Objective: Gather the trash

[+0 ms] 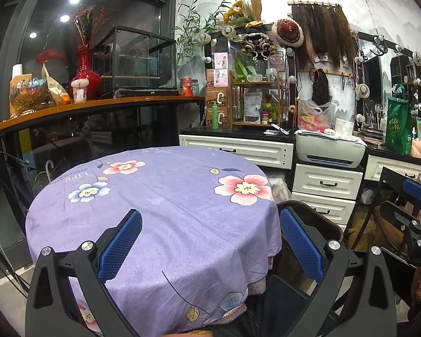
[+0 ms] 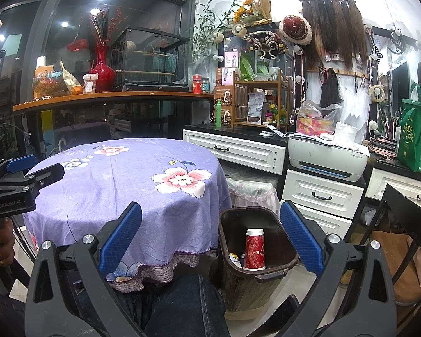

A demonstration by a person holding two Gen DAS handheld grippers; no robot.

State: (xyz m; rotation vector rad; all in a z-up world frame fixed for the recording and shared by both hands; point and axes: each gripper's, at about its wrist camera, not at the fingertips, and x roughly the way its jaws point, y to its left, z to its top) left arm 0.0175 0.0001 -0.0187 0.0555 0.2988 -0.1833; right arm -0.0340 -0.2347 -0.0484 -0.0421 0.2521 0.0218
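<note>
The trash sits in the brown bin (image 2: 255, 255) on the floor just right of the round table: a red paper cup (image 2: 254, 250) stands upright inside, with a smaller white item (image 2: 235, 259) and another small piece low beside it, too tucked away to identify. The bin stands close against the table's near right edge, probably so that things can be dropped in from the tabletop with a short reach.

The right gripper (image 2: 210, 241) hangs above the bin's near rim with its jaws spread wide and nothing between them, one blue pad (image 2: 120, 241) over the cloth's hem and the other over the bin's right wall. The left gripper (image 1: 210, 244) hovers over the near right part of the table, its jaws also wide and empty; in the right wrist view it shows at the far left edge, held by a hand (image 2: 2, 241).

The purple flowered tablecloth (image 1: 160, 196) carries no loose items in either view, so collection looks finished or nearly so. A second, lined bin (image 2: 249, 191) stands further back under the white drawers (image 2: 320, 193). The person's trouser leg (image 2: 179, 306) shows at the near edge.
</note>
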